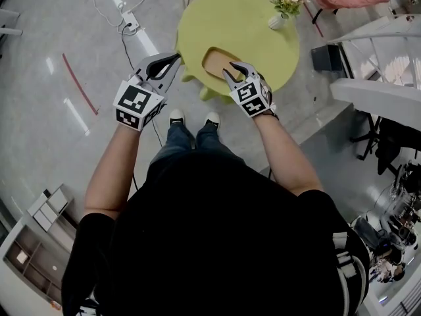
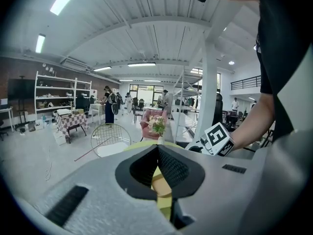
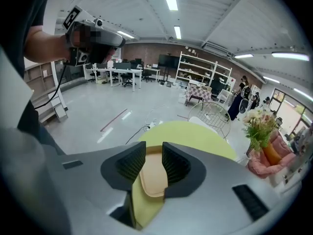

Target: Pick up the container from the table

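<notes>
- Tan and shallow, the container lies on the yellow-green table, just ahead of and below the tips of the right tongs.
- In the right gripper view the right tongs stand wide, nothing between the pads; the container shows through the gap, lined up with it but beyond the tips.
- The left tongs are off to the container's left, past the table edge. Their tips meet, holding nothing.
- The step in hand looks like the approach: the container is not yet gripped.
- From so steep a head view the height is hard to judge, but the right tips seem to hang above the near rim rather than touch it.
- The next move calls for bringing the right tongs down so that one pad goes inside the near wall and the other outside it, then closing on that wall before lifting.
- The vase of flowers stands well beyond the right tongs, clear of that path.
</notes>
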Tool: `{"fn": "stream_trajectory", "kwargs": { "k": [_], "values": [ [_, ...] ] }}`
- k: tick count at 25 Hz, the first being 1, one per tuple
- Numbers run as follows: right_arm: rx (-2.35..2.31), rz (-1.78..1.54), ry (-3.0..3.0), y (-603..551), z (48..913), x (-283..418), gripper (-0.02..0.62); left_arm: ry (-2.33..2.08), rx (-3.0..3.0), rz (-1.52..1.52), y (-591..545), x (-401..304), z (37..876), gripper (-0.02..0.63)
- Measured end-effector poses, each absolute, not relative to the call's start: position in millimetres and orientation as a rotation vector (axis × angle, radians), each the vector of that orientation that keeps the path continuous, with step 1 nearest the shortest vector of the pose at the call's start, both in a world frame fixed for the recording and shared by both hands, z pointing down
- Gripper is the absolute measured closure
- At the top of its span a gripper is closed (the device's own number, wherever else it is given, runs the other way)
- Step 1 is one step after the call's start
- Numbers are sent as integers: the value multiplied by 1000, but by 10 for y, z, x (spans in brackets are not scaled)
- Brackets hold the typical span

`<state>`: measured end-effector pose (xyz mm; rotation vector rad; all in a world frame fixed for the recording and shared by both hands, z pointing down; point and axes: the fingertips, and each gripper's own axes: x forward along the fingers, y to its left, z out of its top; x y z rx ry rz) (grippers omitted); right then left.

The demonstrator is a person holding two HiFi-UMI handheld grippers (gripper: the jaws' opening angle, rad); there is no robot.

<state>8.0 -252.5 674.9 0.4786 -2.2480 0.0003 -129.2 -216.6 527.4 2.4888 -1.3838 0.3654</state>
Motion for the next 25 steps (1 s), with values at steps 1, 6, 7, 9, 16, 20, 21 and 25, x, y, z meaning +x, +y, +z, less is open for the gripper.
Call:
{"fn": "stream_trajectory", "kwargs": {
  "k": [1,6,7,9,16,20,21,25],
  "values": [
    [471,9,-2240,-2512,6813,102,479,-1382,2485,365,-2160,-1290,5294,591],
    [433,28,-2185,-2474,7132,236,474,-1374,2469,359,-2138,-1295,5376,591],
    [418,16,-2166,-2463,7205,256,472,-1376,2467,357,-2143,-1304,5386,591],
    [383,-7,-2127,-2406,7366,287,472,-1371,2465,357,-2127,-1316,5417,591],
    [322,25,-2055,-2298,7781,386,466,-1354,2444,367,-2132,-1317,5559,591],
    [302,27,-2038,-2240,7875,373,466,-1342,2432,373,-2067,-1328,5626,591],
    [298,27,-2034,-2240,7896,374,466,-1340,2429,374,-2064,-1326,5638,591],
    [283,31,-2005,-2236,8035,412,466,-1338,2419,373,-2069,-1322,5693,591]
  ]
}}
